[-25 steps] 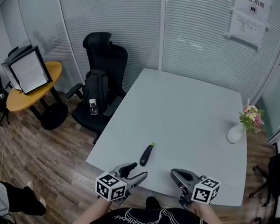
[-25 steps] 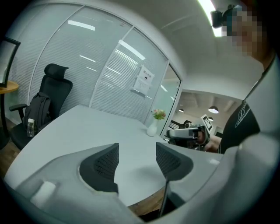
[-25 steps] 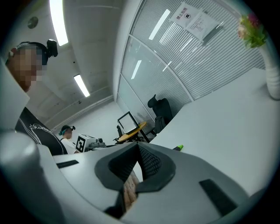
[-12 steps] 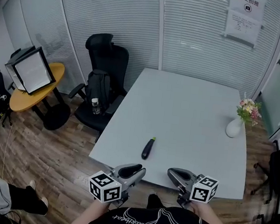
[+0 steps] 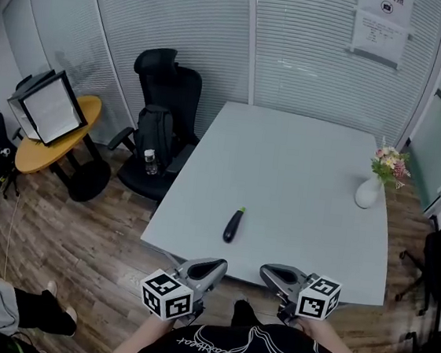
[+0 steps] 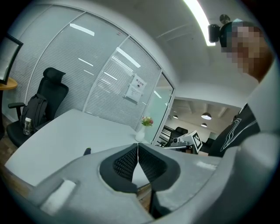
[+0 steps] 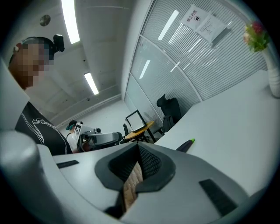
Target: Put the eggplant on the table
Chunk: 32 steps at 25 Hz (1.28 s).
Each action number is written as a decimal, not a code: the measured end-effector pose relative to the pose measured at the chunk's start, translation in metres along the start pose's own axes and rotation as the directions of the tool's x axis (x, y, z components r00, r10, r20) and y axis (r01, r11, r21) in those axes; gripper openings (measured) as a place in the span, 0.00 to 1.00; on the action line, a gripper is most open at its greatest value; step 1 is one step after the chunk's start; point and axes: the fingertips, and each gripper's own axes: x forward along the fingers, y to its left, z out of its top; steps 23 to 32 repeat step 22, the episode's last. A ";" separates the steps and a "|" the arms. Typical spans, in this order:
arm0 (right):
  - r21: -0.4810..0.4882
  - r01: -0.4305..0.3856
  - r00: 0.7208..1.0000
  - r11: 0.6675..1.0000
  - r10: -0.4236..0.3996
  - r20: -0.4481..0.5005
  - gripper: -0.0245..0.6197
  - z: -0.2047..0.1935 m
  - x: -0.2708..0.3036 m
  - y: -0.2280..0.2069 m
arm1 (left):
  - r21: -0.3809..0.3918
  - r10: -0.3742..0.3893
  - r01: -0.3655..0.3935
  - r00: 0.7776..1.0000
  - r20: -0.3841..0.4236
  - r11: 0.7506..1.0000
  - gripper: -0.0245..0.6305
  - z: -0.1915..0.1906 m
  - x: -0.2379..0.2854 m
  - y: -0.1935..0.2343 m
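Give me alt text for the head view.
A dark purple eggplant with a green stem lies near the front edge of a pale grey table. The left tongs and right tongs, both shut and empty, show below it.

We count one eggplant (image 5: pixel 233 225), one white table (image 5: pixel 325 160), one vase of flowers (image 5: pixel 369 193), one black office chair (image 5: pixel 166 86), one backpack (image 5: pixel 152 136), one bottle (image 5: pixel 151 161), one round yellow side table (image 5: pixel 46 148), one posted notice (image 5: pixel 382 24), and two grippers: the left gripper (image 5: pixel 214 268) and the right gripper (image 5: pixel 271 273)
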 end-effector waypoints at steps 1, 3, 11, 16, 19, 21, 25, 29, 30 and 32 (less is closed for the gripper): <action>0.004 -0.004 1.000 1.000 0.004 0.001 0.05 0.000 0.000 0.001 | -0.004 -0.001 0.001 1.000 0.003 1.000 0.06 0.000 0.000 -0.001; 0.008 -0.008 1.000 1.000 0.008 0.000 0.05 -0.001 0.000 0.003 | -0.015 -0.004 0.004 1.000 0.011 1.000 0.06 -0.001 -0.001 -0.003; 0.009 -0.015 1.000 1.000 0.015 -0.015 0.05 -0.009 0.000 0.010 | -0.033 -0.002 0.003 1.000 0.028 0.999 0.06 -0.007 -0.011 -0.007; 0.005 -0.025 0.999 1.000 0.025 -0.022 0.05 -0.009 0.004 0.010 | -0.019 0.022 -0.021 0.999 0.023 1.000 0.06 -0.010 -0.014 -0.005; 0.008 -0.024 0.999 1.000 0.025 -0.024 0.05 -0.009 0.008 0.007 | -0.013 0.038 -0.038 0.999 0.022 0.999 0.06 -0.010 -0.014 0.000; 0.010 -0.022 0.999 1.000 0.022 -0.026 0.05 -0.007 0.011 0.005 | -0.017 0.045 -0.044 0.999 0.027 0.999 0.06 -0.008 -0.013 0.004; 0.010 -0.021 0.999 1.000 0.021 -0.026 0.05 -0.006 0.012 0.004 | -0.019 0.047 -0.047 0.998 0.029 0.999 0.06 -0.007 -0.013 0.007; 0.010 -0.021 0.999 1.000 0.021 -0.026 0.05 -0.006 0.012 0.004 | -0.019 0.047 -0.047 0.998 0.029 0.999 0.06 -0.007 -0.013 0.007; 0.010 -0.021 0.999 1.000 0.021 -0.026 0.05 -0.006 0.012 0.004 | -0.019 0.047 -0.047 0.998 0.029 0.999 0.06 -0.007 -0.013 0.007; 0.010 -0.021 0.999 1.000 0.021 -0.026 0.05 -0.006 0.012 0.004 | -0.019 0.047 -0.047 0.998 0.029 0.999 0.06 -0.007 -0.013 0.007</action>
